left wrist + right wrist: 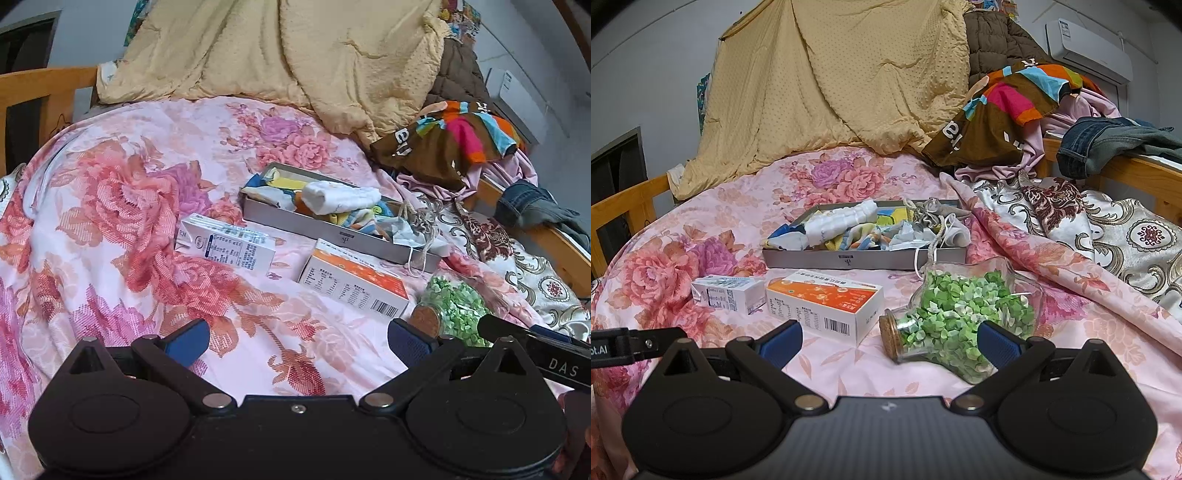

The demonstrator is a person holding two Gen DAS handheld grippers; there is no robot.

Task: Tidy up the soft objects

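Both grippers hang low over the pink floral bedsheet (pixel 701 221), and neither carries anything; the left gripper (pixel 297 341) has its jaws spread wide with only sheet between them, and the right gripper (pixel 890 341) likewise stands released, its right finger in line with the clear cork-stoppered glass bottle of green paper bits (pixel 960 317), though I cannot tell whether it touches the glass.

The step in hand looks like a pause between picks, the soft pieces being mostly gathered already; the shallow grey cardboard tray (pixel 864 258), at twelve o'clock from the right gripper, holds a rolled white cloth (pixel 846 221), several striped and coloured small cloths (pixel 864 236), a crumpled pale face mask (pixel 908 236) whose ear loop hangs over the front wall, and a tangle of beige cord (pixel 927 214) at its right end.

Outside the tray lie only stiff things: a small white carton with blue print (pixel 729 293) at ten o'clock, an orange-and-white cardboard box with a barcode (pixel 827 306) just beside it at eleven o'clock, and the bottle at one o'clock, lying on its side.

The next move, as I judge it, is either to tuck in the trailing loop and cord, or to reach far to the heap of clothing at two o'clock, where a brown multicoloured garment (pixel 997 122) and blue denim (pixel 1108 144) lie; either calls for a long forward reach over the boxes without knocking the bottle.
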